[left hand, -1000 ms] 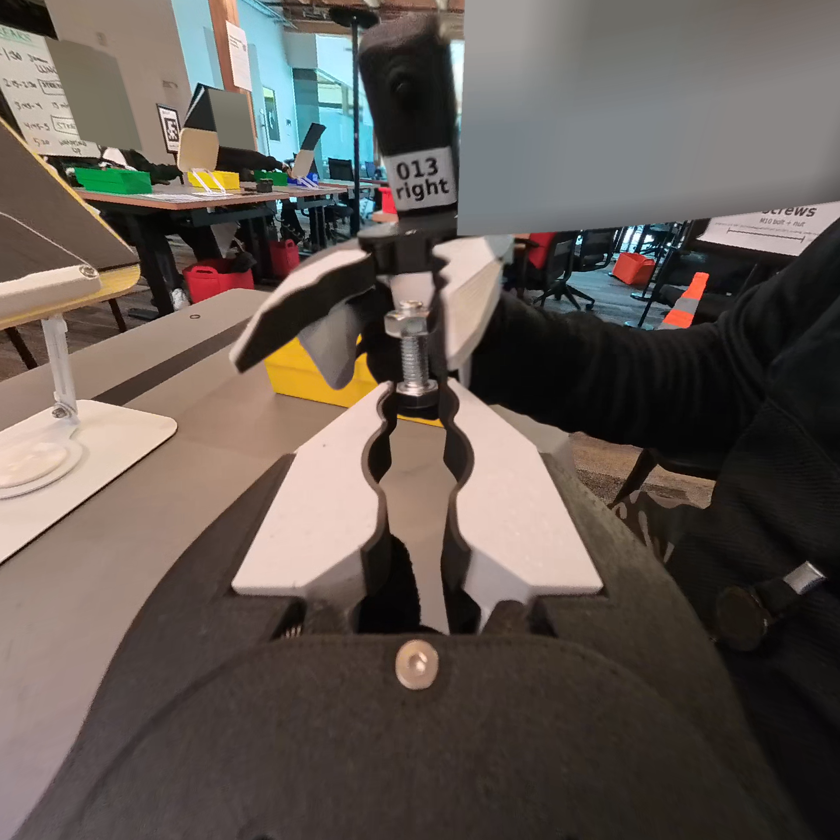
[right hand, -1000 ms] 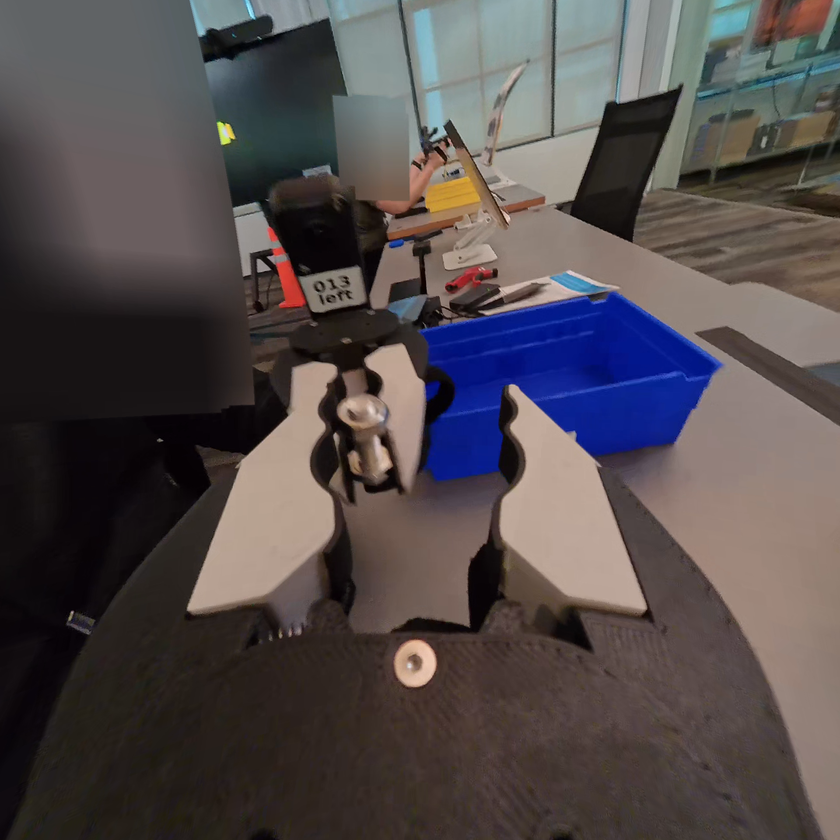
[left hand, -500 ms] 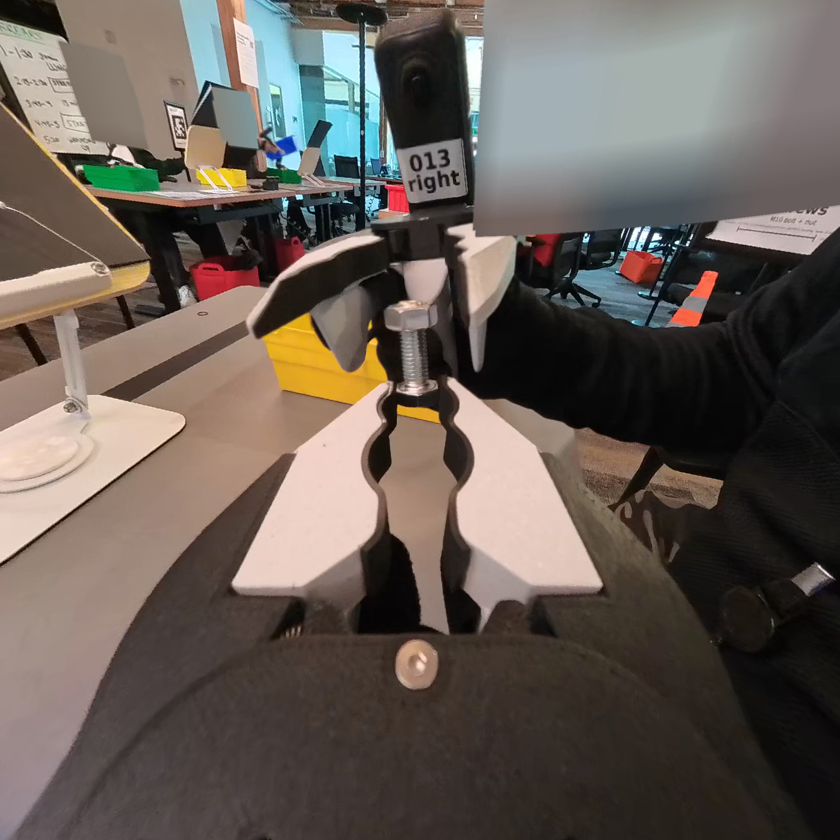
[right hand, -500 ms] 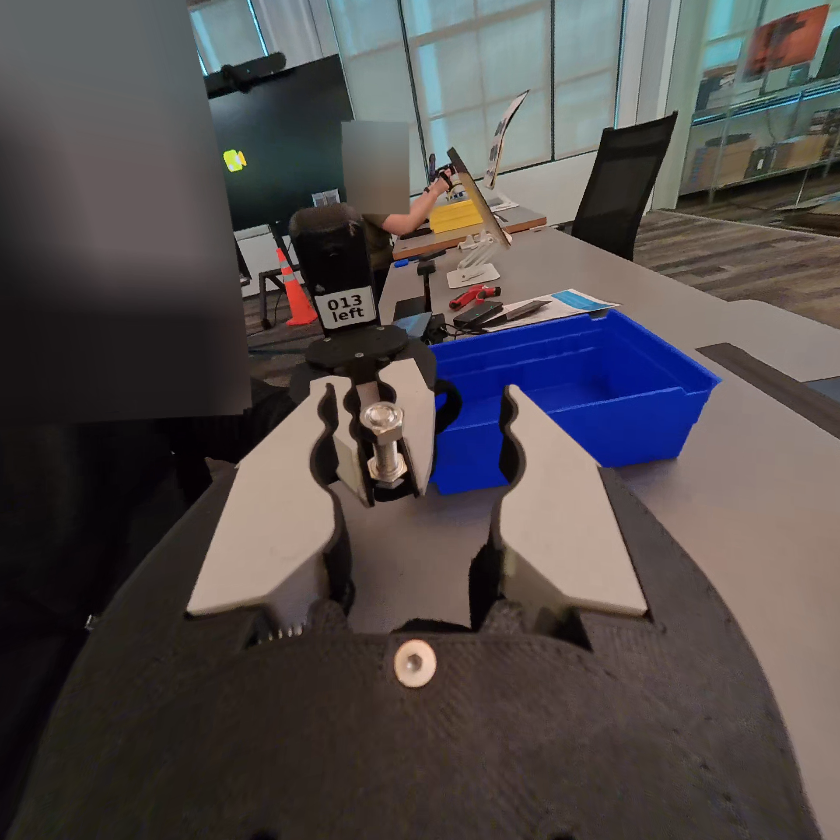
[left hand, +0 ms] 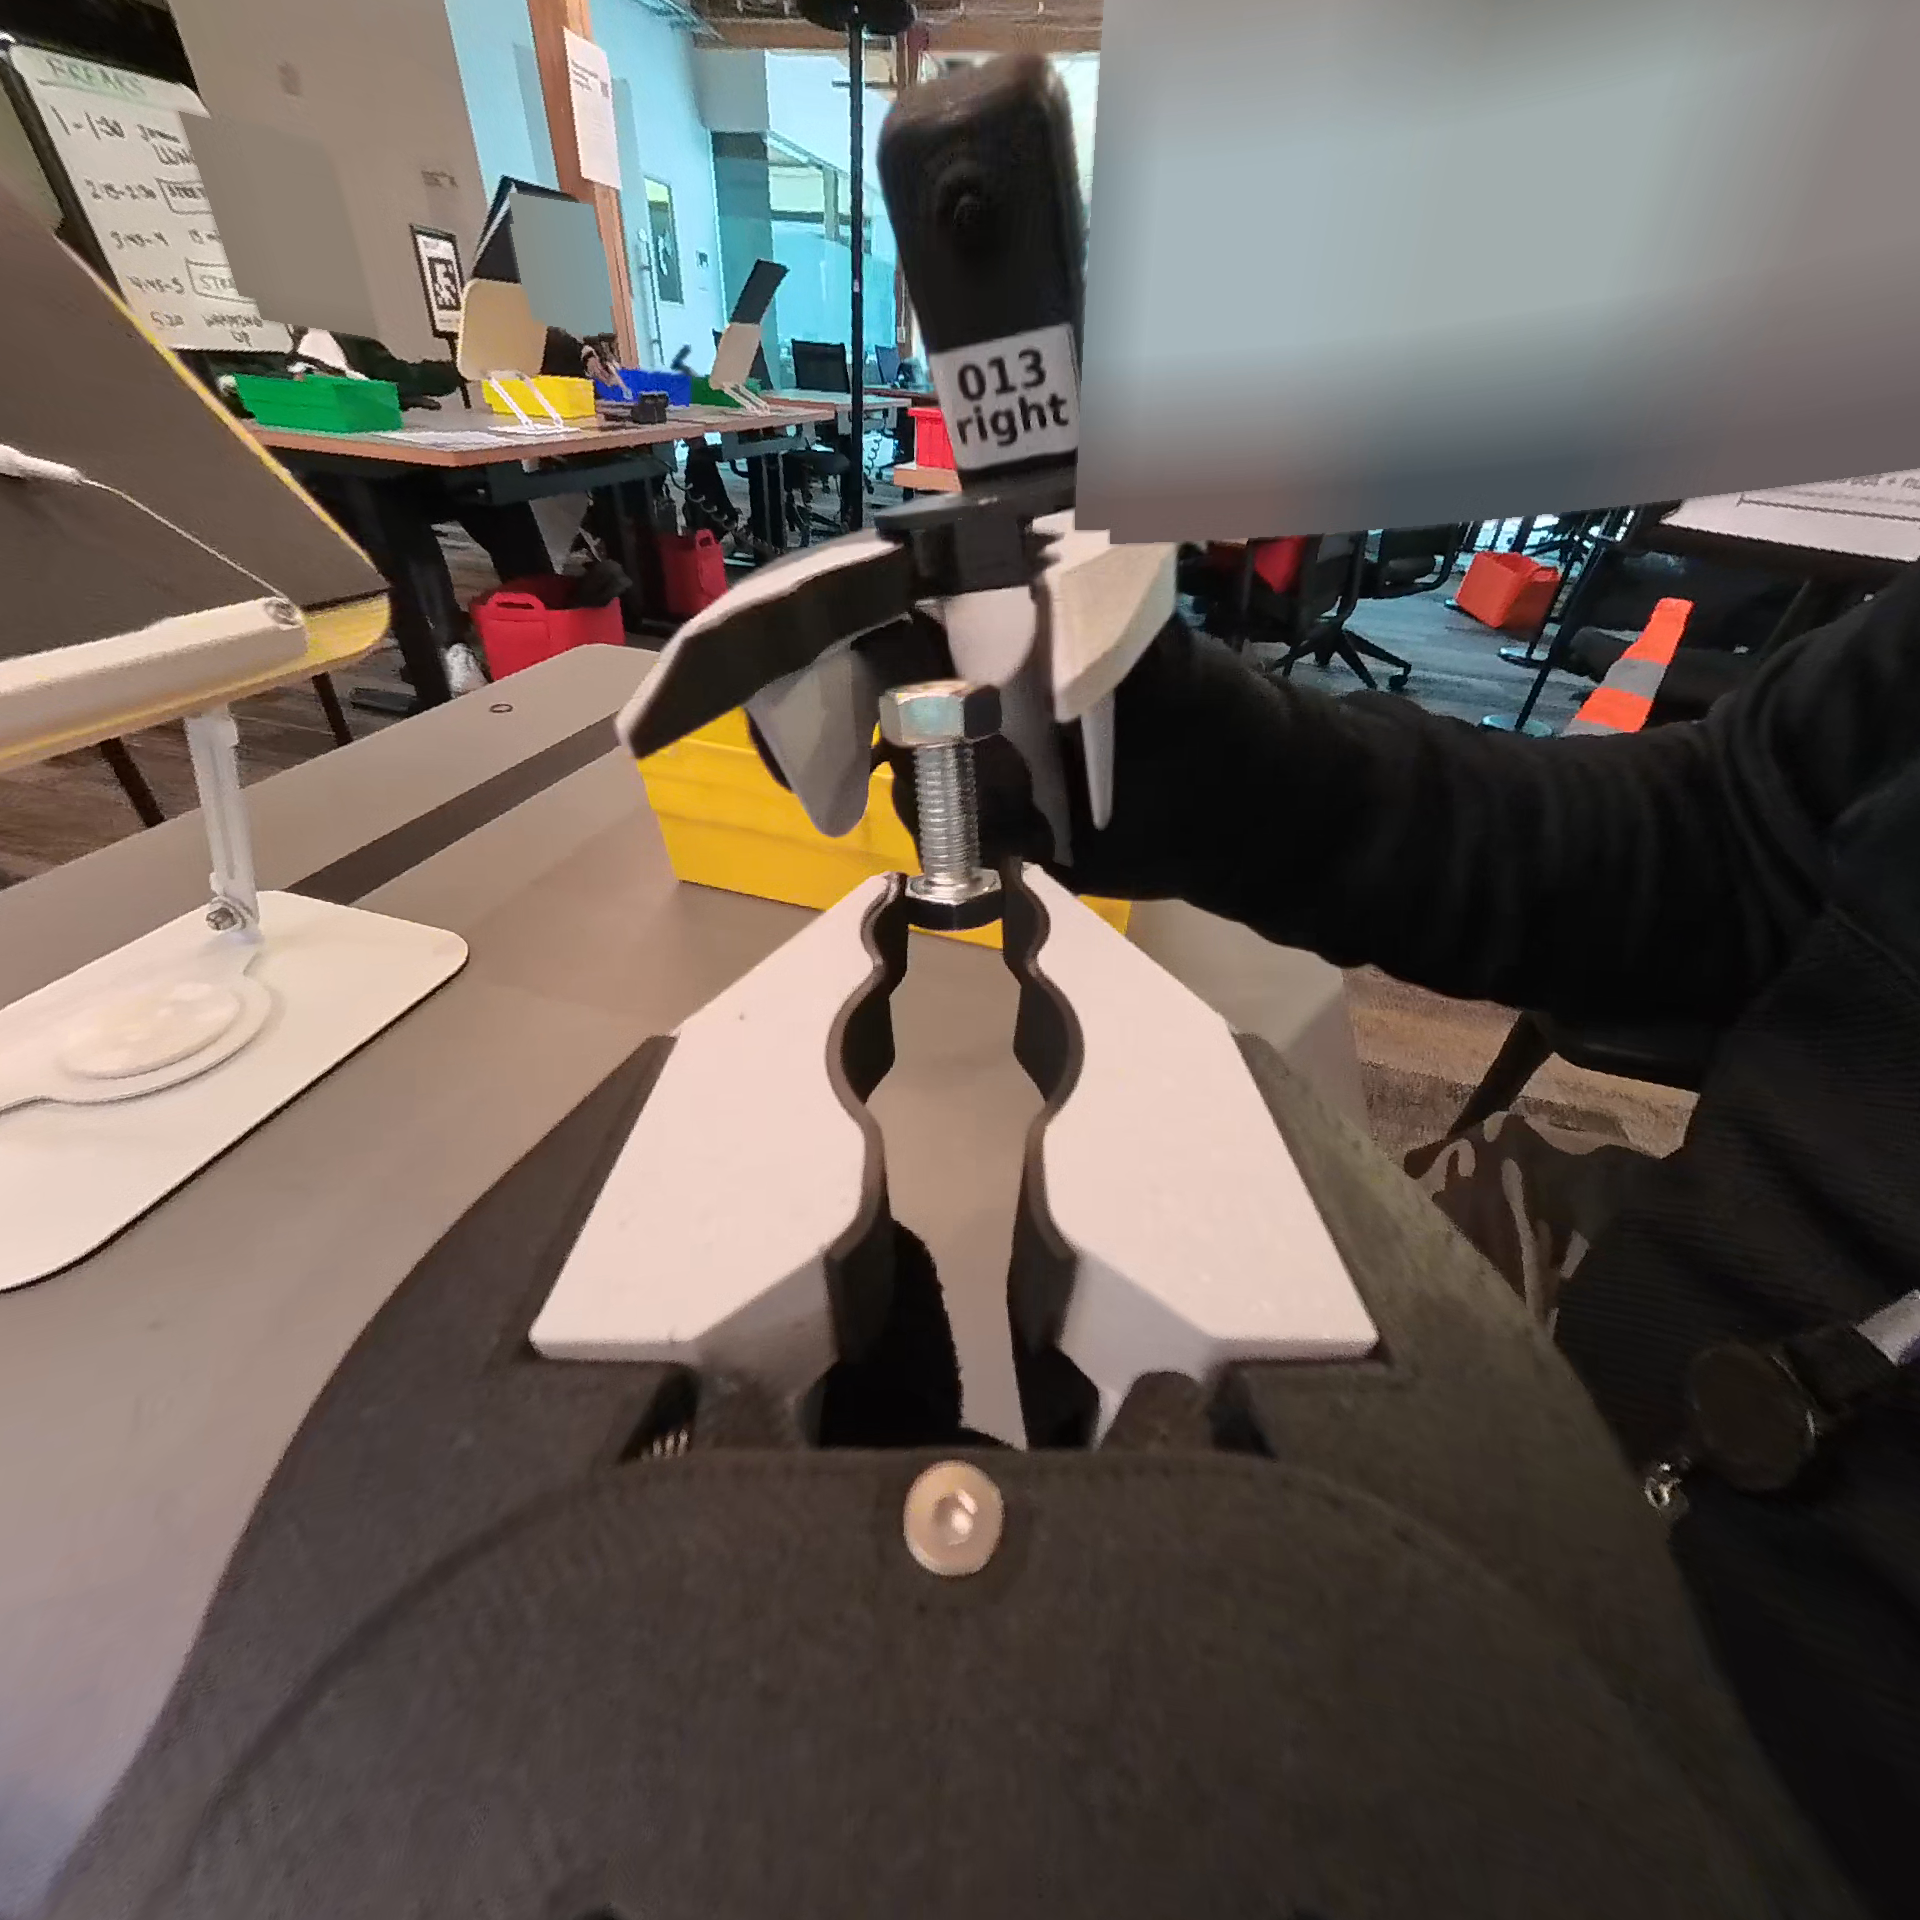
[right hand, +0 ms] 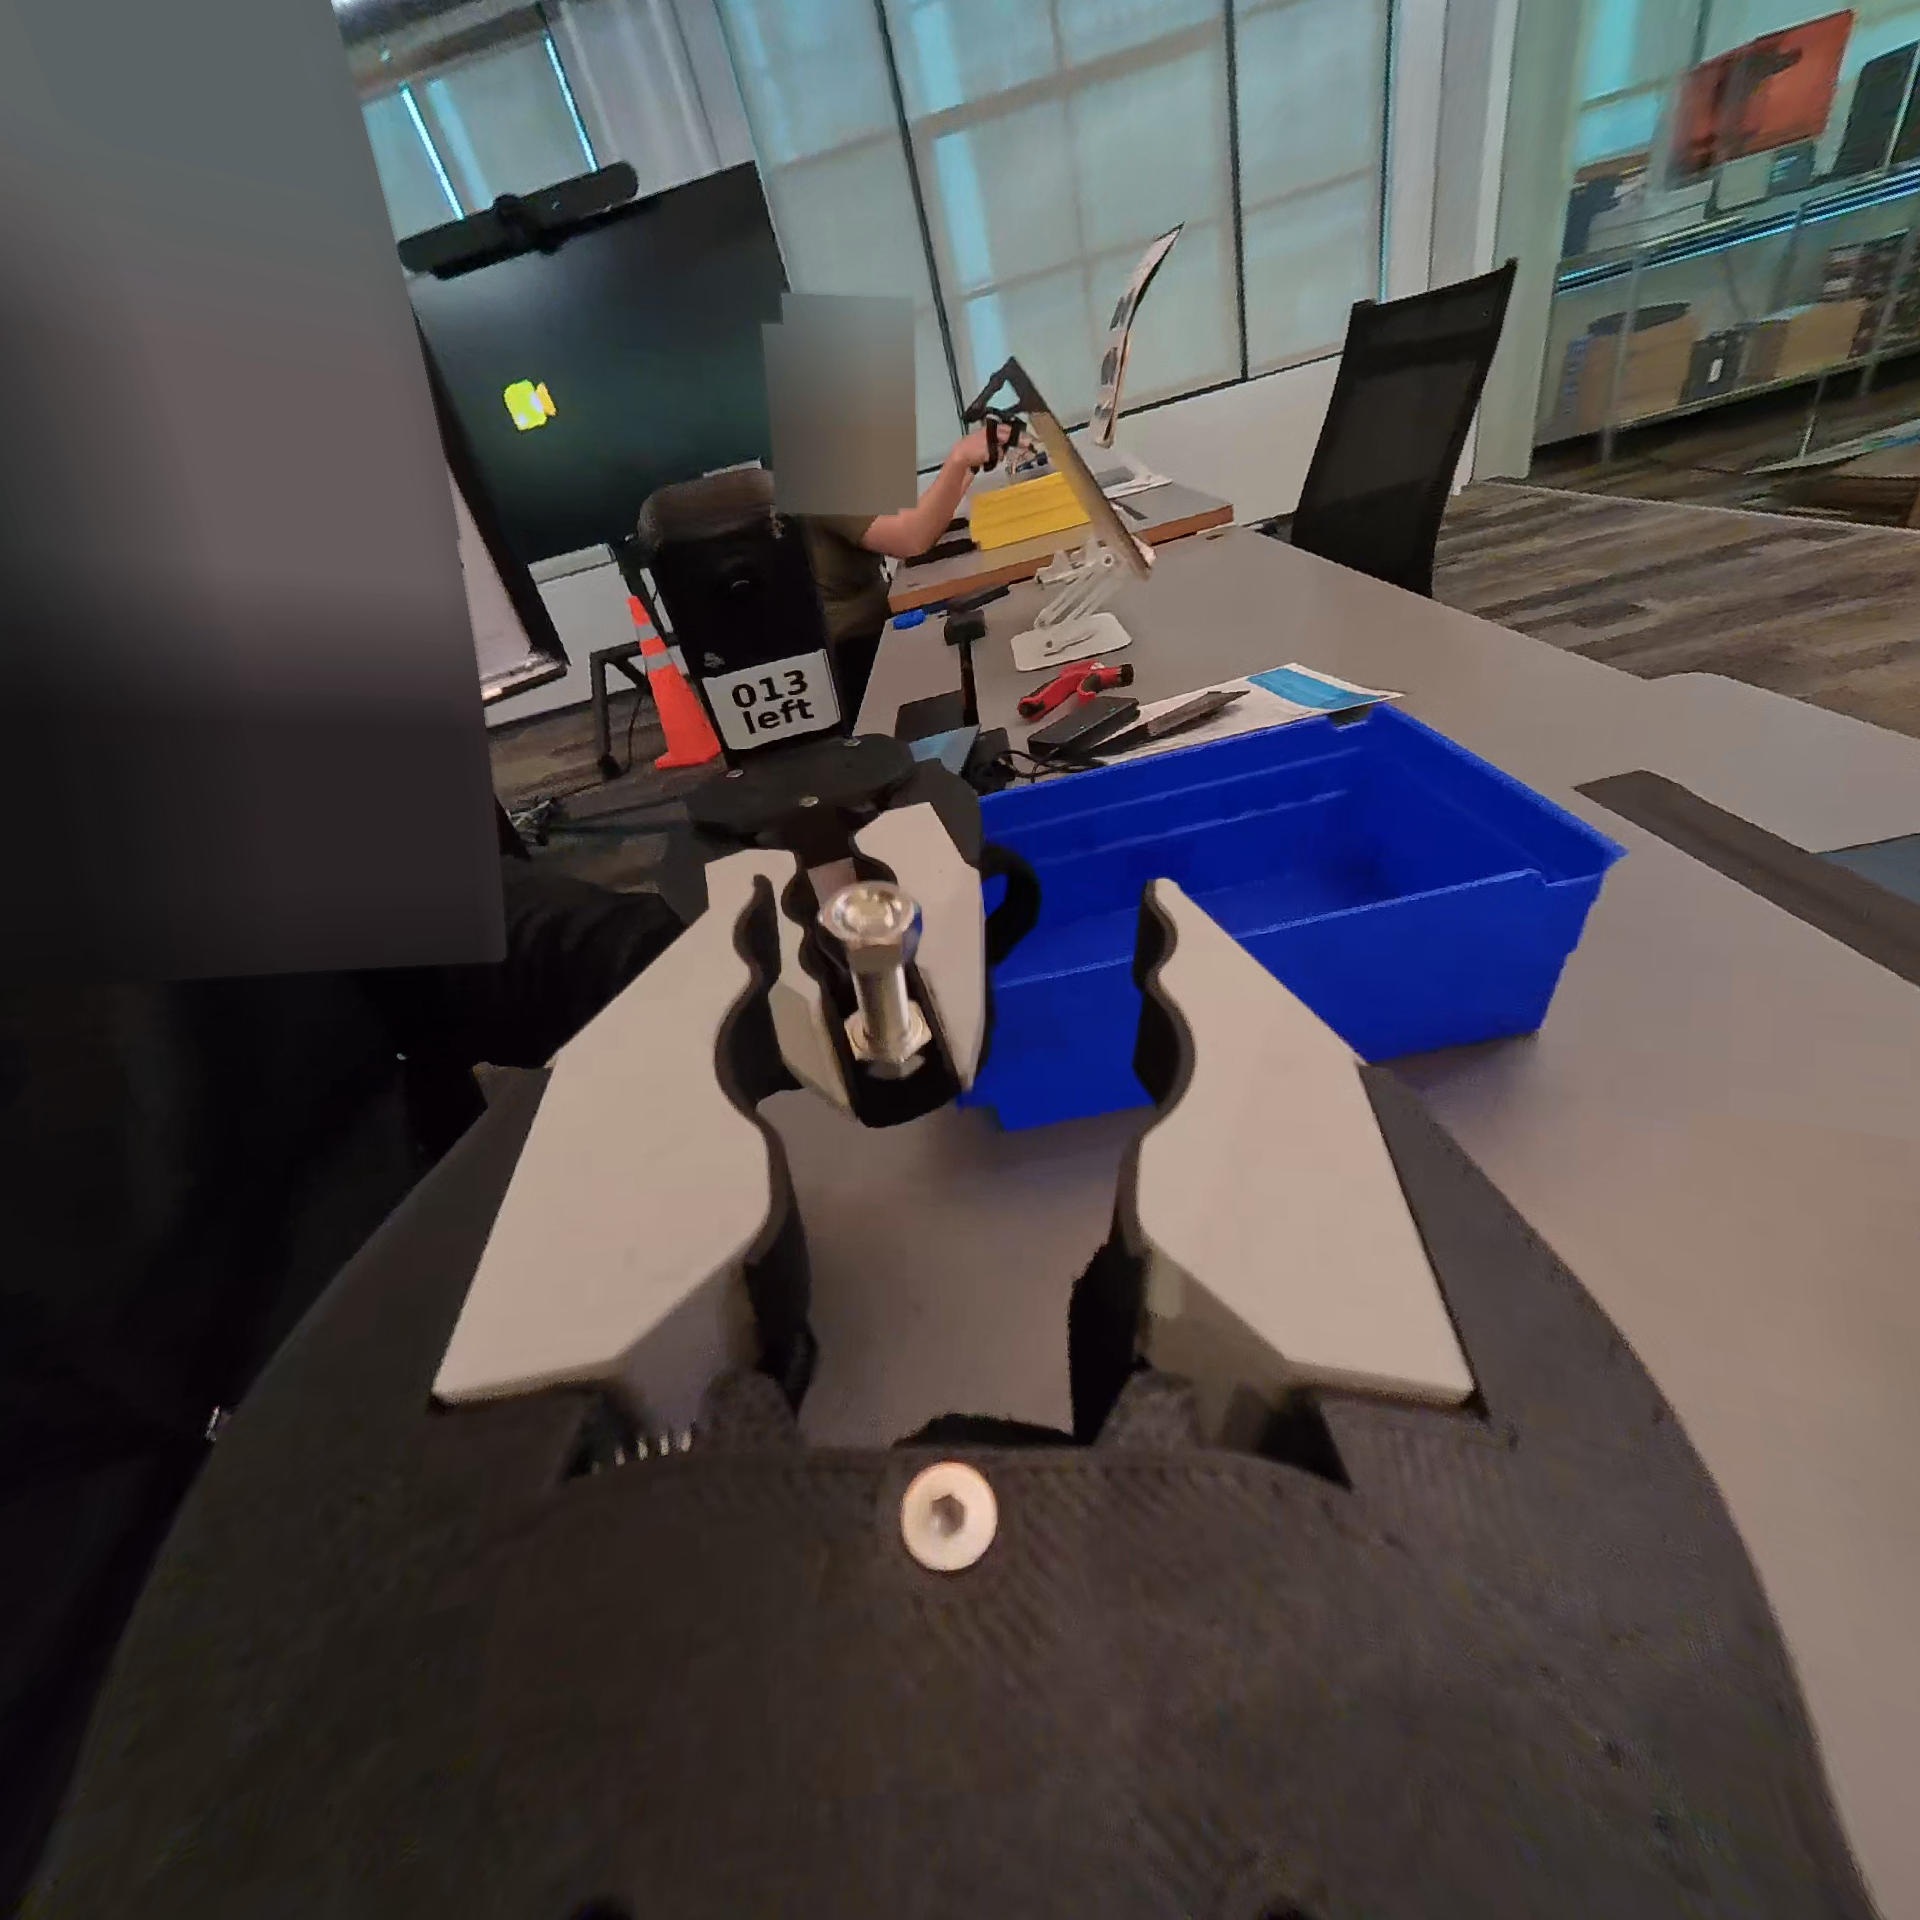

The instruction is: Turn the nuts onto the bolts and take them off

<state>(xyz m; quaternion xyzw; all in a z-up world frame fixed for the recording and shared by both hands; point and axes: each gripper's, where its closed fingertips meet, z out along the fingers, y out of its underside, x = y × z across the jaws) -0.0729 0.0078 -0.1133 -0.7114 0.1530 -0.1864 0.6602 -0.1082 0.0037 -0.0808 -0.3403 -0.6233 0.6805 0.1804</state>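
A silver bolt (left hand: 948,800) stands upright, hex head on top, with a silver nut (left hand: 951,886) at its lower end. My left gripper (left hand: 951,909) is shut on the nut and holds both above the grey table (left hand: 468,831). My right gripper (right hand: 951,909) is open and empty. Its fingers (right hand: 623,1174) stand on either side of the bolt (right hand: 878,977), which is nearer the left finger and touches neither. In the left wrist view the right gripper (left hand: 935,727) faces me with the bolt head between its open fingers.
A blue bin (right hand: 1455,935) sits on the table just right of the bolt. A yellow bin (left hand: 748,821) stands behind the right gripper. A white stand base (left hand: 208,1039) is at the left. A person's black sleeve (left hand: 1455,831) fills the right. The grippers' ends are close to 4 cm from one another.
The bolt has shifted a little to the right between my right gripper's open fingers. The left gripper has kept its grip on the nut.
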